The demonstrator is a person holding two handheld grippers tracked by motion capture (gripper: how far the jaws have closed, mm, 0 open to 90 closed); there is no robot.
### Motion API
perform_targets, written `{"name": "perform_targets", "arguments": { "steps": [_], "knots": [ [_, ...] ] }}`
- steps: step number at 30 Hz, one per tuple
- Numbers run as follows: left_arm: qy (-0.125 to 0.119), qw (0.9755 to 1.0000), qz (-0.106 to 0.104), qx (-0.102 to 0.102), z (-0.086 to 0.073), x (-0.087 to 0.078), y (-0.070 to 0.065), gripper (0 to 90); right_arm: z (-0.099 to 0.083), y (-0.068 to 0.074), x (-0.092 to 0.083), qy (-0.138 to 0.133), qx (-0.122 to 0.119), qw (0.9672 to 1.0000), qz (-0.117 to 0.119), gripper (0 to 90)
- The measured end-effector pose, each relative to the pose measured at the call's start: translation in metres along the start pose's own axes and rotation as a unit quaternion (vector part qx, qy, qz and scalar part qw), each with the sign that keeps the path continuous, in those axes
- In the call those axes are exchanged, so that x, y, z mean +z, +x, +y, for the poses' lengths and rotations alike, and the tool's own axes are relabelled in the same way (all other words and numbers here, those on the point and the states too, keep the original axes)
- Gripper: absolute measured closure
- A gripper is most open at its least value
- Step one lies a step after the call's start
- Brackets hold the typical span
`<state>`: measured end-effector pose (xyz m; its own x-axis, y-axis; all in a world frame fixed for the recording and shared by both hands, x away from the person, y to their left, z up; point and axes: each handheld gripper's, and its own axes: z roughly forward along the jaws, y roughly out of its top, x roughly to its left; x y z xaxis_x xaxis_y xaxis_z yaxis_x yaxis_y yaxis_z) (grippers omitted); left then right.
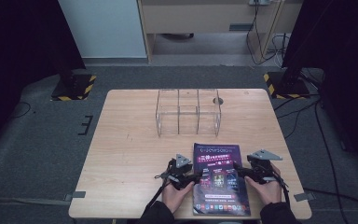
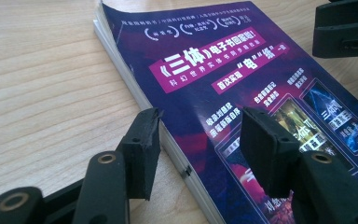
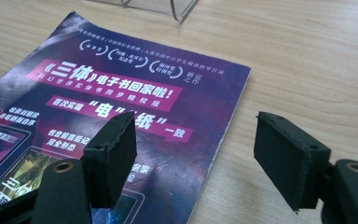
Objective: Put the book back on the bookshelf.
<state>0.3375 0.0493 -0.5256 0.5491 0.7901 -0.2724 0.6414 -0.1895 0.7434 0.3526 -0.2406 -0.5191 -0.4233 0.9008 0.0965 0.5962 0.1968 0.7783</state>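
A thick book with a purple cover (image 1: 216, 156) lies flat near the table's front edge, in the middle. My left gripper (image 1: 196, 178) is at the book's left side. Its jaws stand open astride that edge (image 2: 200, 149), one over bare wood, the other over the cover (image 2: 205, 70). My right gripper (image 1: 239, 173) is at the book's right side, also open (image 3: 196, 158). One of its jaws is above the cover (image 3: 135, 93) and the other above the table. Neither pair of jaws holds anything. A hand holds each gripper from the front edge.
A clear acrylic organizer (image 1: 189, 112) with three compartments stands behind the book at the table's back middle; its corner shows in the right gripper view (image 3: 177, 8). The wooden table (image 1: 130, 140) has a small round hole (image 1: 218, 100) beside the organizer. Two stands with striped bases (image 1: 73, 87) are on the floor beyond.
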Motion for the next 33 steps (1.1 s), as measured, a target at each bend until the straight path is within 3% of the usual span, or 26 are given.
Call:
{"name": "perform_targets", "arguments": {
  "steps": [11, 20, 26, 33],
  "knots": [
    [0.014, 0.9999, 0.004, -0.005, 0.000, 0.008, 0.000, 44.6, -0.003, 0.002, 0.005, 0.013, -0.004, 0.9999, 0.001, 30.1],
    [0.009, 0.9998, 0.016, 0.003, 0.001, 0.012, -0.002, 40.6, -0.006, 0.004, 0.009, 0.034, -0.008, 0.9994, -0.003, 30.2],
    [0.009, 0.9998, 0.014, -0.009, 0.002, 0.012, -0.002, 40.9, -0.008, 0.005, 0.010, 0.028, -0.004, 0.9996, 0.002, 31.2],
    [0.003, 0.9997, 0.024, 0.004, 0.000, 0.013, -0.003, 39.1, -0.012, 0.006, 0.011, 0.017, 0.013, 0.9997, 0.008, 31.9]
  ]
}}
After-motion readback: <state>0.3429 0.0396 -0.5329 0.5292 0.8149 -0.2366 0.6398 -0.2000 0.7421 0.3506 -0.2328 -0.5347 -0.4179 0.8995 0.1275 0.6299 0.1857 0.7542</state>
